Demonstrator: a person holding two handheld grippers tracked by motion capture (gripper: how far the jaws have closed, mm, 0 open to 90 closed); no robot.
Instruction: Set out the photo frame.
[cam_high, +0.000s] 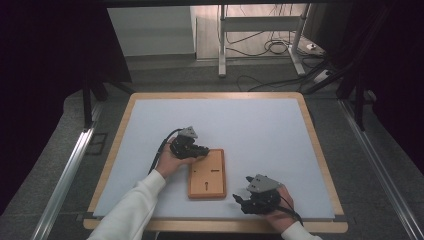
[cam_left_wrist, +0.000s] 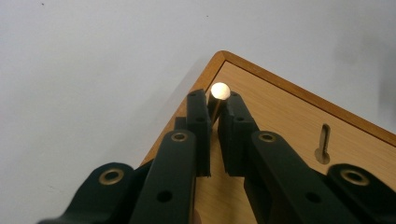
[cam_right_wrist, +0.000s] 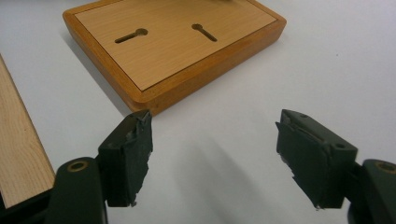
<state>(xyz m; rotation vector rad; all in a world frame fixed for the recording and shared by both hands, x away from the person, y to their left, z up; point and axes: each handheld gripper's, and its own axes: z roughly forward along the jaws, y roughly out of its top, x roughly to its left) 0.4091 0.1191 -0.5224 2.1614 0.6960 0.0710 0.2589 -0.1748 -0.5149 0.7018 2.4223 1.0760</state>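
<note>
One wooden board, one pin, two grippers on the white table.

The left gripper (cam_left_wrist: 215, 105) was closed on a round-headed pin (cam_left_wrist: 219, 91) at the corner of the board (cam_right_wrist: 163, 51); its shaft was mostly hidden. The right gripper (cam_right_wrist: 212, 140) stood wide open, empty, near the board with two keyhole slots (cam_right_wrist: 130, 35).

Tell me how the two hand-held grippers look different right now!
The left hand-held gripper has its jaws shut on a thin pin with a round pale knob, while the right hand-held gripper has its jaws wide open with nothing between them. The left one sits over a corner of the wooden board; the right one hangs beside the board, over the white table mat. Both have black jaws.
</note>
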